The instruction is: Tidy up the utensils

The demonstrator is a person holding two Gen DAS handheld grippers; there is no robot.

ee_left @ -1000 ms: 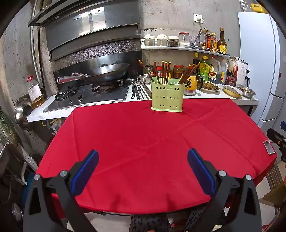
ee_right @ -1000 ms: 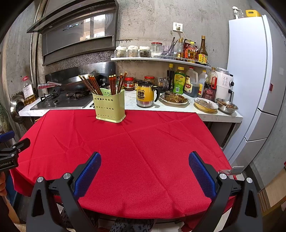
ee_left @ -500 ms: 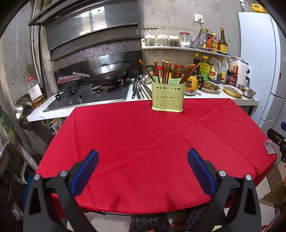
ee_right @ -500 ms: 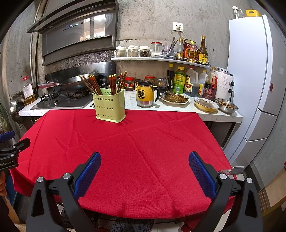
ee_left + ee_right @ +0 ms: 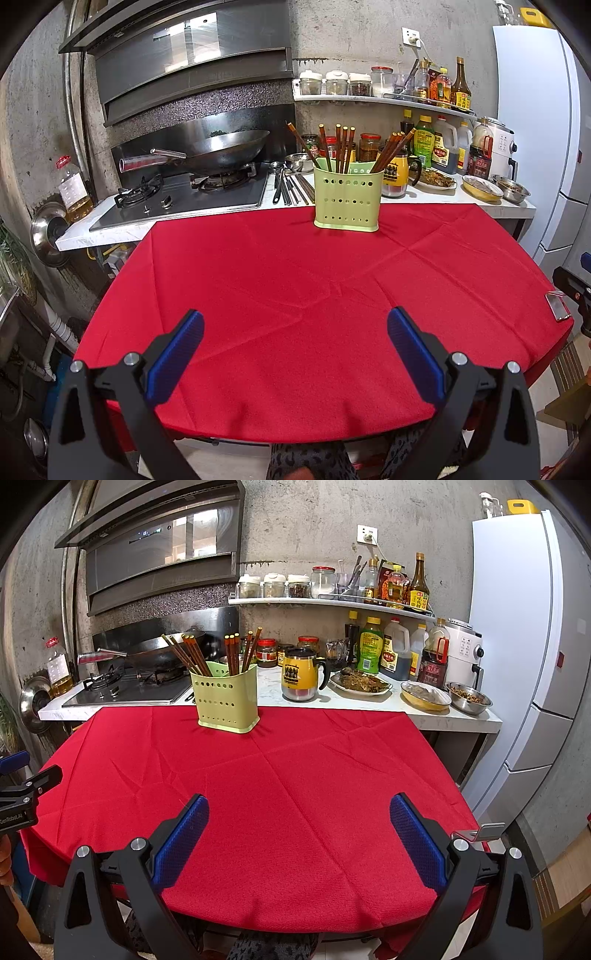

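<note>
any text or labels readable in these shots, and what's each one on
"GenRobot.AI": on the left tongs' black body, seen at the edge of the right wrist view.
Bottle labels on the shelf and counter: print too small to read.
Yellow mug: dark motif, no legible words.
White appliance panel: too blurred.

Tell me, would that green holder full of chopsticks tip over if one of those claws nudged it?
Probably, if nudged high up. The green holder looks like thin perforated plastic, so likely light, and it stands taller than its base is deep. The chopsticks lean loosely and stick out well above the rim, so they would likely rattle and shift. The red tablecloth may also bunch underneath.
</note>
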